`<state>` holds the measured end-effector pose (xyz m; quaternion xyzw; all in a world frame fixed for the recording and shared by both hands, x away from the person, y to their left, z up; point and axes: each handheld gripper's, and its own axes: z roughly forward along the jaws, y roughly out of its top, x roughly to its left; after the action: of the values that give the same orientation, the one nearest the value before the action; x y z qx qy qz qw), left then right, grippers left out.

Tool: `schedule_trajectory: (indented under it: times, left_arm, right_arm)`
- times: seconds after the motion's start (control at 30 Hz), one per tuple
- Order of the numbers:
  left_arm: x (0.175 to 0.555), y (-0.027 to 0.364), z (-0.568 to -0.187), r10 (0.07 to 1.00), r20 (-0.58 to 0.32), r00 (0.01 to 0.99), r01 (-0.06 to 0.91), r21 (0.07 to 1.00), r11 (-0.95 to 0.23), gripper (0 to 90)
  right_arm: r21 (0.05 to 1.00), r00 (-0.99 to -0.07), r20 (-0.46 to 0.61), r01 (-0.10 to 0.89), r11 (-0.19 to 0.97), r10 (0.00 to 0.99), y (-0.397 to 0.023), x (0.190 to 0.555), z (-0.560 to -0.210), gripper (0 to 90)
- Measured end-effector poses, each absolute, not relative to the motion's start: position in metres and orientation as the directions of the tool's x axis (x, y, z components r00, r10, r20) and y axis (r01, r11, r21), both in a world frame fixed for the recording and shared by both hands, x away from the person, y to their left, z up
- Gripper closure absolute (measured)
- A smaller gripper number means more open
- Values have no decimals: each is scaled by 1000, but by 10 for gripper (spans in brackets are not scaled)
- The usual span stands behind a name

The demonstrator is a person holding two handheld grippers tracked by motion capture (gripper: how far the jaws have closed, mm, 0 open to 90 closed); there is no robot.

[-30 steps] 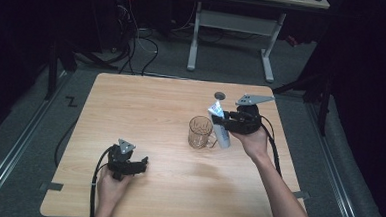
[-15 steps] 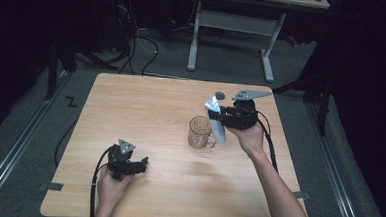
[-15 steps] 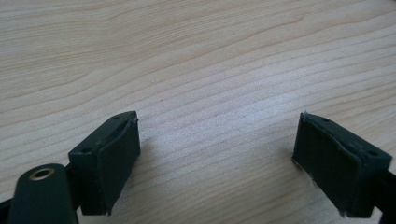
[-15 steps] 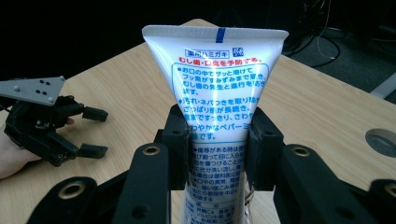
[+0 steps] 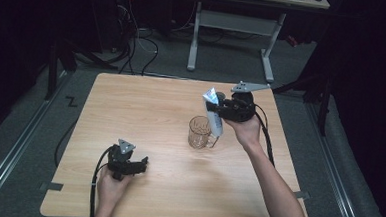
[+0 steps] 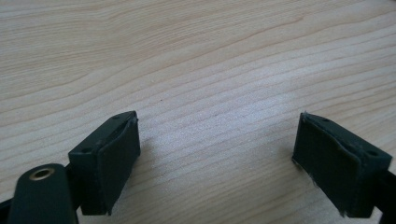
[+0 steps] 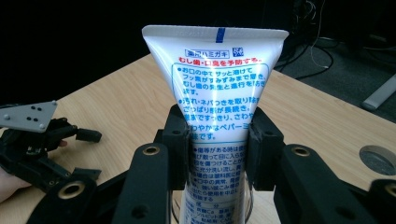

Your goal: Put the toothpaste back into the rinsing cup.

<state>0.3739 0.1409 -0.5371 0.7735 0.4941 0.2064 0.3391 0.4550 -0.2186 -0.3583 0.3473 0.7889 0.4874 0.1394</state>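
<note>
My right gripper [image 5: 218,110] is shut on a white toothpaste tube [image 5: 212,109] with blue and red print, held above the right half of the wooden table [image 5: 146,106]. The tube [image 7: 217,79] points its flat crimped end up and leans left, while its lower end hangs just right of a clear glass mug [image 5: 198,132]. In the right gripper view the pads [image 7: 180,135] press on both sides of the tube's middle. At the front left my left gripper [image 5: 141,166] rests on the table, open, with bare wood [image 6: 210,70] between its pads [image 6: 109,163].
A round grommet hole [image 7: 378,159] lies in the tabletop behind the right gripper. A white-legged desk [image 5: 235,25] and cables [image 5: 139,40] stand on the floor beyond the far edge. The left gripper [image 7: 91,154] appears at the left of the right gripper view.
The right gripper has risen a little with the tube, and the tube's flat end now leans more to the left beside the mug. The left gripper has stayed put.
</note>
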Motion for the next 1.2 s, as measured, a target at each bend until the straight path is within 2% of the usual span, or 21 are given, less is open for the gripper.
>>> schedule_trajectory:
  times: [1.2]
  left_arm:
    - [374,141,-537,904,-15,427,625,727,-283,147]
  right_arm:
    - [847,-705,74,417,329,705,-189,476,-376,652]
